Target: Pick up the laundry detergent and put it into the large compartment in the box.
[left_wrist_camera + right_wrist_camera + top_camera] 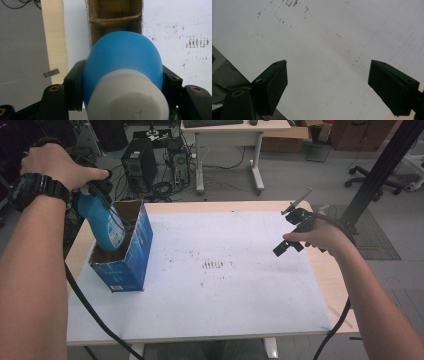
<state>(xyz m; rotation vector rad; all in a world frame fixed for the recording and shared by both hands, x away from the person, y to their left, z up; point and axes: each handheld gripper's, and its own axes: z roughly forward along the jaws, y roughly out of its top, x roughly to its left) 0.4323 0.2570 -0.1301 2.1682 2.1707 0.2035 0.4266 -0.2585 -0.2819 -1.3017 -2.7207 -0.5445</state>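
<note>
White cap end of blue bottle [122,65] sits closest in the left gripper view, pinched at its shoulder by the left gripper [122,85] jaws, base going down into the open cardboard box [131,251] at the tabletop [240,285] left edge. Bottle looks smooth, rounded plastic, likely slippery and lightish; neck below cap is the best hold. Box thin, could tip. Right gripper [328,85] hovers idle, jaws wide, empty.
</note>
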